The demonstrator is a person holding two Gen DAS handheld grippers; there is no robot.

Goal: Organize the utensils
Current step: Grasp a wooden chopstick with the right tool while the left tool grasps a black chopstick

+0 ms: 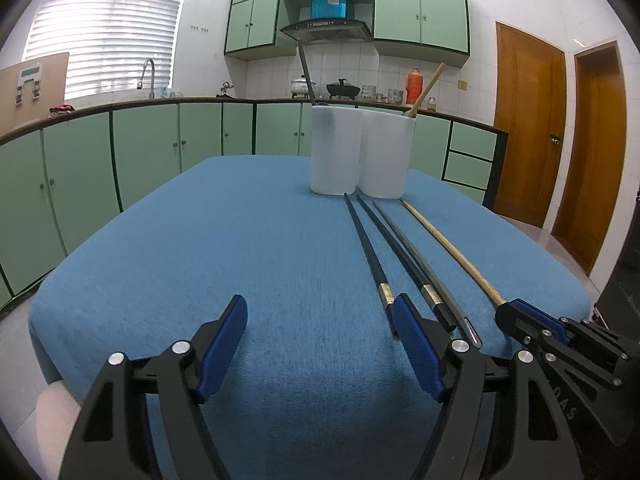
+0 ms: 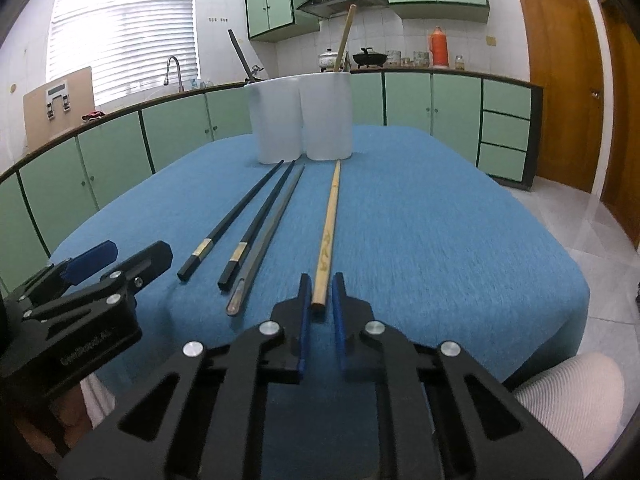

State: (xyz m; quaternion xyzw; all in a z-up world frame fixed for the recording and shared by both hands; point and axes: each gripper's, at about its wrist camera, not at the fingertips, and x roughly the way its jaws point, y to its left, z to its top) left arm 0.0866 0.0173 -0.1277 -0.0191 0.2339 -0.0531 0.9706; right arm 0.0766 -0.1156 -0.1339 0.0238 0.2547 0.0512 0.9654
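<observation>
Two white holders (image 1: pixel 360 152) (image 2: pixel 304 116) stand together at the far side of the blue table. The left one holds a dark chopstick (image 2: pixel 240 56), the right one a bamboo chopstick (image 2: pixel 345 36). On the cloth lie two black chopsticks (image 2: pixel 236 220) (image 1: pixel 366 248), a grey metal one (image 2: pixel 272 232) and a bamboo one (image 2: pixel 328 236) (image 1: pixel 452 248). My right gripper (image 2: pixel 321 304) is nearly closed around the near end of the bamboo chopstick, with small gaps on both sides. My left gripper (image 1: pixel 320 320) is open and empty, left of the black chopsticks.
The blue cloth (image 1: pixel 240 240) covers the table, with its edges close on the left and right. Green cabinets (image 1: pixel 160 144) and a counter with pots run behind. Wooden doors (image 1: pixel 528 120) stand at the right.
</observation>
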